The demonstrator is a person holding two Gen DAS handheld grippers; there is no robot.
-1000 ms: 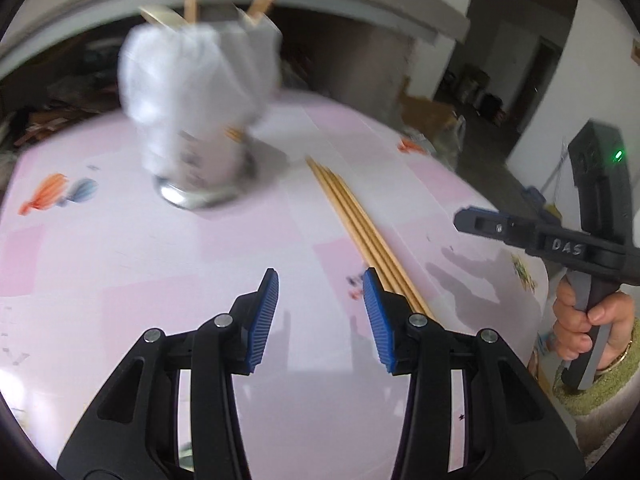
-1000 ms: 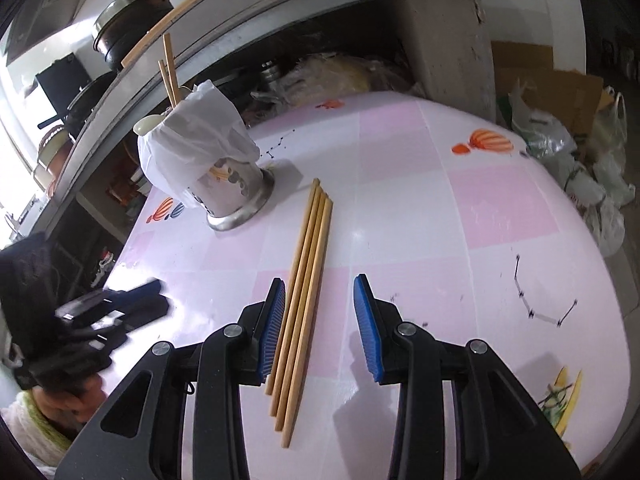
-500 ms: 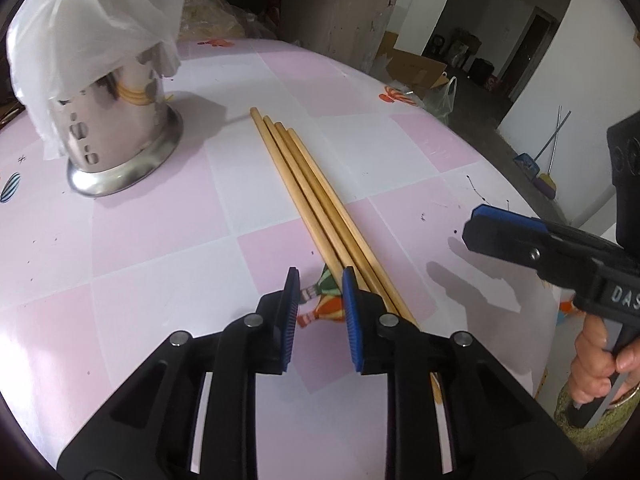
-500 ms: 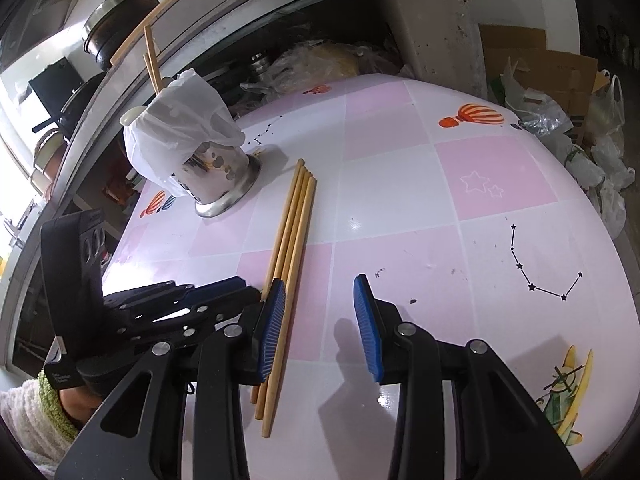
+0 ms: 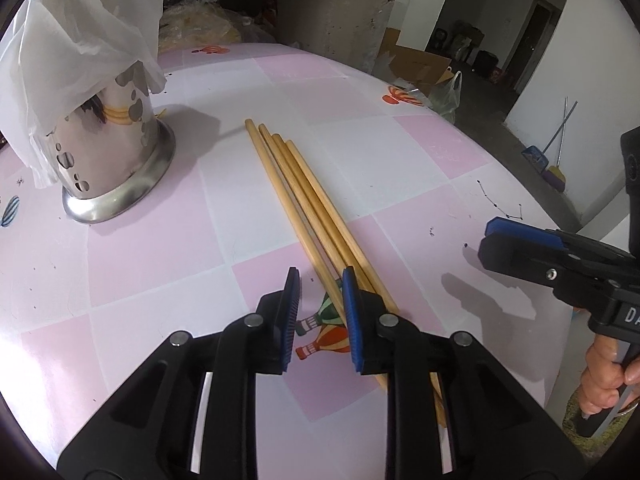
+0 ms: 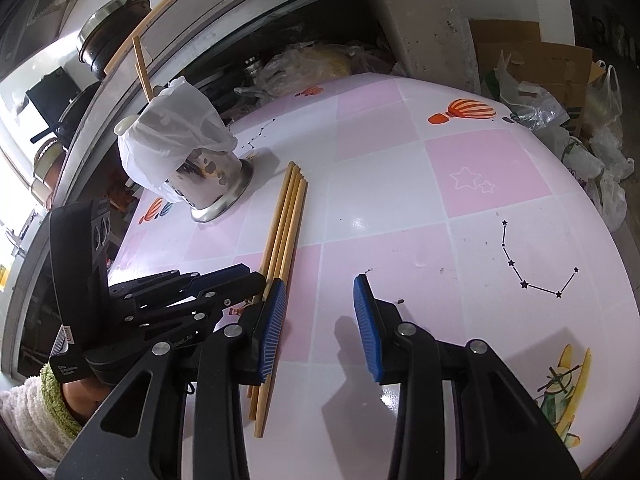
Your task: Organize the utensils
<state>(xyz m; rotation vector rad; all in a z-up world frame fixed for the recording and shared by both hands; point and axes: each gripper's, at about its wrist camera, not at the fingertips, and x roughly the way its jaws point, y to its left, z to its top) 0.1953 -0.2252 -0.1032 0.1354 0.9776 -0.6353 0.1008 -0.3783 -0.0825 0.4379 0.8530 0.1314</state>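
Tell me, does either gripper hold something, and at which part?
Nothing is held. The left gripper has just been closing its jaws above the chopsticks, nothing pinched between them; the right gripper is open and empty.

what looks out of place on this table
Four chopsticks lie loose on the pink table instead of standing in the steel holder. A white plastic bag drapes over the holder's top, which looks odd.

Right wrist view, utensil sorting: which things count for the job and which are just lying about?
For the job:
- four long wooden chopsticks lying side by side on the table
- perforated steel utensil holder draped with a white plastic bag

Lying about:
- dark lidded pot on the shelf
- cardboard box
- plastic bags on the floor
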